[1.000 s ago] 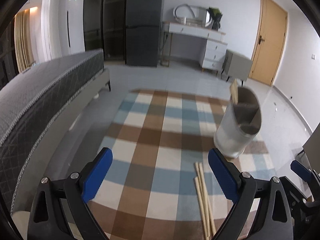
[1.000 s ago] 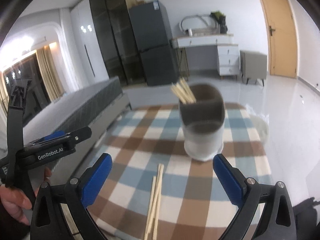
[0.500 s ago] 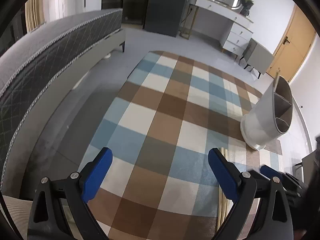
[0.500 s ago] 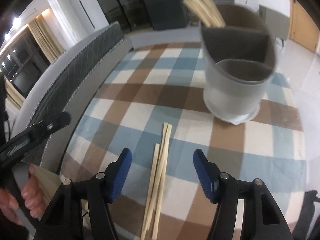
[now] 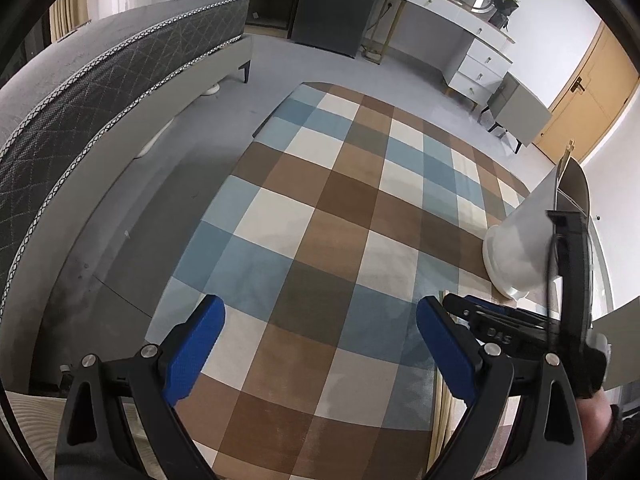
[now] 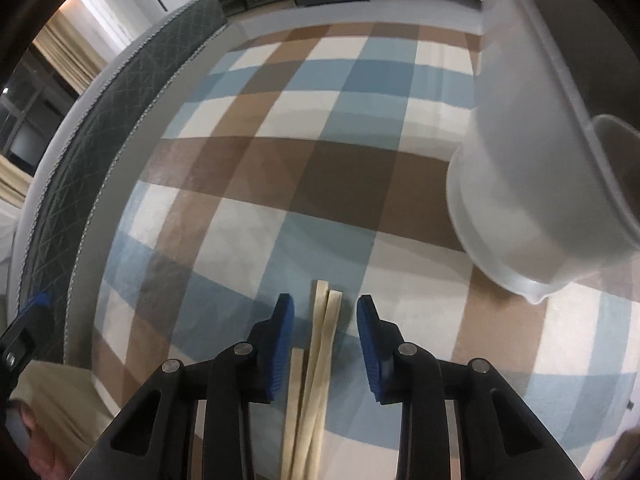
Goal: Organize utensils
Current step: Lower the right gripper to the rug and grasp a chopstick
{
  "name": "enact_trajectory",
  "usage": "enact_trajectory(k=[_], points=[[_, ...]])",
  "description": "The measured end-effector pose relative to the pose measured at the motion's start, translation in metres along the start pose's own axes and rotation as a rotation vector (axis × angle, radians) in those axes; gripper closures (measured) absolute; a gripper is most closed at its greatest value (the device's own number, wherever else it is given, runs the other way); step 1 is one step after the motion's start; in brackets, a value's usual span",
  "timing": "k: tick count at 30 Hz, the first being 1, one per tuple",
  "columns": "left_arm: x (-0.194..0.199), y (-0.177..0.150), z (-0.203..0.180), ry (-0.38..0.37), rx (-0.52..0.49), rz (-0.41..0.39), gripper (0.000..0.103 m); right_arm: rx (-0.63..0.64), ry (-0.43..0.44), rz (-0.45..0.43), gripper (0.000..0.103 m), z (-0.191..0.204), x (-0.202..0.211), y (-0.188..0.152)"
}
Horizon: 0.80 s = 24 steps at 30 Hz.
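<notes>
Right tool (image 6: 325, 316) low over the blue, brown and cream checked rug (image 6: 280, 168), blue pads partly apart, straddling pale wooden chopsticks (image 6: 320, 344) without clamping them. White plastic utensil holder (image 6: 532, 184) at 2 o'clock. Left tool (image 5: 320, 344) spread wide, gripping nothing, above the rug beside a grey quilted bed (image 5: 100, 80) at 10 o'clock.

Checked rug (image 6: 344, 168) (brown, blue, cream) spread flat on floor (image 5: 276, 64), carrying loose chopsticks (image 6: 320, 344) and white holder (image 6: 520, 184).

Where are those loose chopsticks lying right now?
In the right wrist view, the chopsticks lie on the checked rug, between the right gripper fingers.
</notes>
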State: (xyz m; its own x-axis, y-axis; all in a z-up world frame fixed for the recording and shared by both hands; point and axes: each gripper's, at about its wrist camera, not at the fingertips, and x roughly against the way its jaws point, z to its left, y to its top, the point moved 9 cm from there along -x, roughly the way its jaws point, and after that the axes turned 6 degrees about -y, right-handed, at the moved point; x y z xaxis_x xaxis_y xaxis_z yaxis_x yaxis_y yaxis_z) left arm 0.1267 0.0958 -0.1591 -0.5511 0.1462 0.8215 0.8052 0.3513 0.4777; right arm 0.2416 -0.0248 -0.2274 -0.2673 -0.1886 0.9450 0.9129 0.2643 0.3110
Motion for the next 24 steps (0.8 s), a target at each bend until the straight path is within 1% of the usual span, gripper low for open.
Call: enact_trajectory(k=[1, 3, 4, 5, 6, 9, 13, 16, 22, 24], points=[[0.0, 0.0, 0.0, -0.001, 0.002, 0.001, 0.009, 0.006, -0.015, 0.004, 0.077, 0.0, -0.002, 0.0], [-0.001, -0.001, 0.001, -0.004, 0.005, 0.005, 0.009, 0.008, -0.045, -0.001, 0.086, -0.001, -0.004, -0.001], [-0.001, -0.001, 0.001, -0.004, 0.004, 0.006, 0.009, 0.004, -0.049, -0.002, 0.088, -0.001, -0.004, -0.001], [0.0, -0.001, 0.001, -0.003, 0.002, 0.005, 0.009, -0.006, -0.049, -0.008, 0.092, -0.003, -0.003, -0.002], [0.0, -0.001, 0.001, -0.003, 0.001, 0.005, 0.009, -0.018, -0.034, -0.008, 0.096, -0.003, -0.003, -0.002], [-0.001, -0.002, 0.001, -0.001, -0.001, 0.007, 0.009, -0.034, -0.041, -0.033, 0.096, -0.009, 0.001, -0.002], [-0.003, -0.003, 0.002, 0.012, -0.011, 0.008, 0.009, -0.058, -0.026, -0.086, 0.097, -0.014, 0.016, -0.001], [-0.005, -0.006, -0.001, 0.007, -0.025, 0.018, 0.009, -0.082, -0.012, -0.131, 0.097, -0.018, 0.031, 0.0], [-0.011, -0.015, -0.011, 0.005, -0.069, 0.051, 0.009, -0.17, 0.06, -0.225, 0.097, -0.031, 0.066, -0.002], [-0.014, -0.019, -0.015, 0.003, -0.081, 0.065, 0.009, -0.211, 0.099, -0.255, 0.097, -0.038, 0.079, -0.007]])
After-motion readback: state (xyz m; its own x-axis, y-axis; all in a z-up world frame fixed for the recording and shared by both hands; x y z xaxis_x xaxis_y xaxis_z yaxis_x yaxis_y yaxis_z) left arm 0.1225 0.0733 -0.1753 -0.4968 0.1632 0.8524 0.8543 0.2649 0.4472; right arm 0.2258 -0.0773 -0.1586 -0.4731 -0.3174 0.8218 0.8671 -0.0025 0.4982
